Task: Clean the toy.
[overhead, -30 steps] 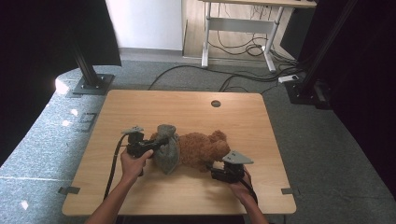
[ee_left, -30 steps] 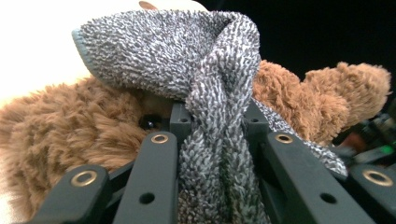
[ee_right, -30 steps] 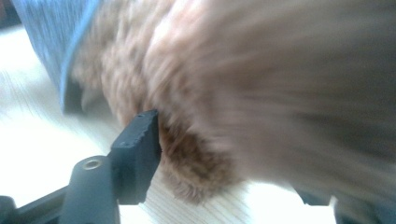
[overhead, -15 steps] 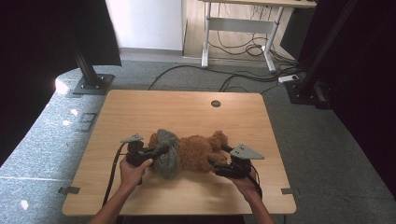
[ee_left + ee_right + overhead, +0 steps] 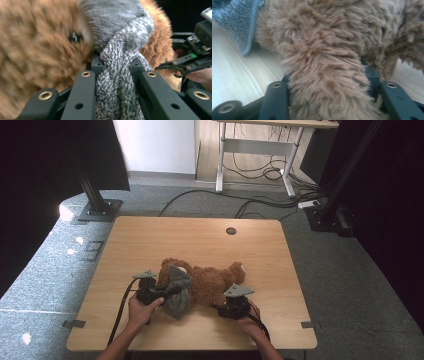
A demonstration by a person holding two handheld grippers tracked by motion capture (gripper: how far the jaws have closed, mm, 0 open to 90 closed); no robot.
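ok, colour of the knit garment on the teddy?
Speckled grey and white knit garment, clearest in the left gripper view.

wooden table, grey carpet, desk frame and floor cables behind

The right gripper has moved left along the near edge of the table and its jaws have just been closing around a limb of the brown plush bear. The left gripper, clamped on the grey knitted garment, has sunk slightly toward the near side.
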